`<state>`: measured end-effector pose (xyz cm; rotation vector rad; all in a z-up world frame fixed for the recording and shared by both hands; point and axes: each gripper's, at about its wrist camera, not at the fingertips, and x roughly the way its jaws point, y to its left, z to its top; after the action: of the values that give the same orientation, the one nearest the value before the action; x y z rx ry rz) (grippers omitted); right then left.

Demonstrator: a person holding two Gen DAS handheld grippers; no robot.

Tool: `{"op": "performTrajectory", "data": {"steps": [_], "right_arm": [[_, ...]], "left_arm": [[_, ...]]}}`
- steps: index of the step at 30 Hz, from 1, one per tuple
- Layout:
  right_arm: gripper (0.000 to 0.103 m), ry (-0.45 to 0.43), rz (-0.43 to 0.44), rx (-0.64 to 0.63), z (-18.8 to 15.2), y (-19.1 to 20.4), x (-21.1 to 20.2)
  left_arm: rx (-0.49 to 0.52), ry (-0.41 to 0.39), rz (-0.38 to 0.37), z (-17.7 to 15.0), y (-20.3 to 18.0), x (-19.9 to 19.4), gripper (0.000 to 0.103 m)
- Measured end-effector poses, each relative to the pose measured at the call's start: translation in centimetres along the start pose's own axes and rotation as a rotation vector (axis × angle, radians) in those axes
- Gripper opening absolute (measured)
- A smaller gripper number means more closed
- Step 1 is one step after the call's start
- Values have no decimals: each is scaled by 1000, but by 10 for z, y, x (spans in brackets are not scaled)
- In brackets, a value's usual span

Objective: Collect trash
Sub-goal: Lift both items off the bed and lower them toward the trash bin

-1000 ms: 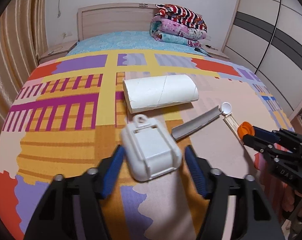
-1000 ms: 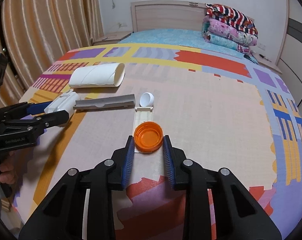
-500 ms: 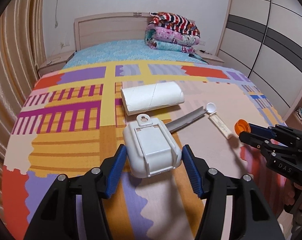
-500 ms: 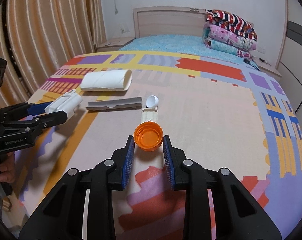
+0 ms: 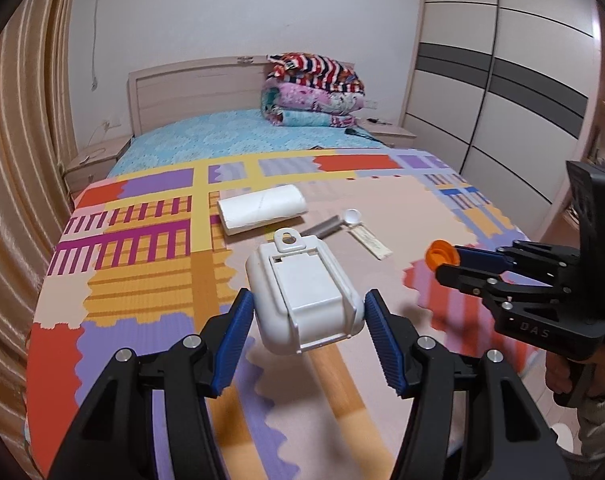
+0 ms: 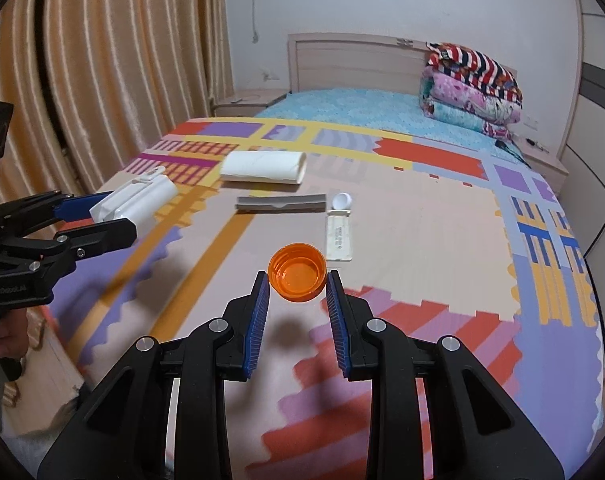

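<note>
My left gripper (image 5: 305, 310) is shut on a white plastic case (image 5: 302, 294), lifted off the patterned bedspread (image 5: 142, 280); the right wrist view shows the same case (image 6: 136, 198) at the left. Between the blue pads of my right gripper (image 6: 297, 282) sits an orange bottle cap (image 6: 297, 271), also held above the bed, and the cap (image 5: 440, 255) shows at the right in the left wrist view. On the bed lie a white cardboard tube (image 6: 264, 166), a grey strip (image 6: 281, 203), a small white cap (image 6: 341, 201) and a flat pale card (image 6: 339, 236).
Folded blankets (image 5: 314, 92) are stacked by the headboard (image 5: 198, 84). Curtains (image 6: 102, 72) hang along the left side and a wardrobe (image 5: 502, 80) stands at the right. A person's hand (image 5: 562, 376) grips the right gripper's handle.
Both grippers have risen and pulled back from the bed with the white case and the orange cap. The tube, strip, small cap and card stay where they lay.
</note>
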<state>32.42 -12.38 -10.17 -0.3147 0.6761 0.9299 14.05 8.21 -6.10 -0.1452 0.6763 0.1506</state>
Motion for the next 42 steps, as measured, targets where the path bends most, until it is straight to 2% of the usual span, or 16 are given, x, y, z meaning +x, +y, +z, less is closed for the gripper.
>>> {"op": "performTrajectory", "data": {"steps": [11, 14, 26, 35, 42], "right_arm": [[29, -39, 3, -96, -30, 35, -50], [29, -40, 27, -94, -41, 42, -60], [29, 39, 108, -105, -95, 69, -68], [29, 165, 127, -114, -140, 79, -48], [29, 281, 165, -64, -165, 76, -21]], "left_arm": [[48, -13, -50, -40, -30, -49, 56], [54, -1, -63, -55, -36, -54, 56], [78, 77, -159, -113, -58, -69, 56], [85, 213, -199, -162, -67, -55, 56], [60, 349, -210, -196, -59, -11, 56]]}}
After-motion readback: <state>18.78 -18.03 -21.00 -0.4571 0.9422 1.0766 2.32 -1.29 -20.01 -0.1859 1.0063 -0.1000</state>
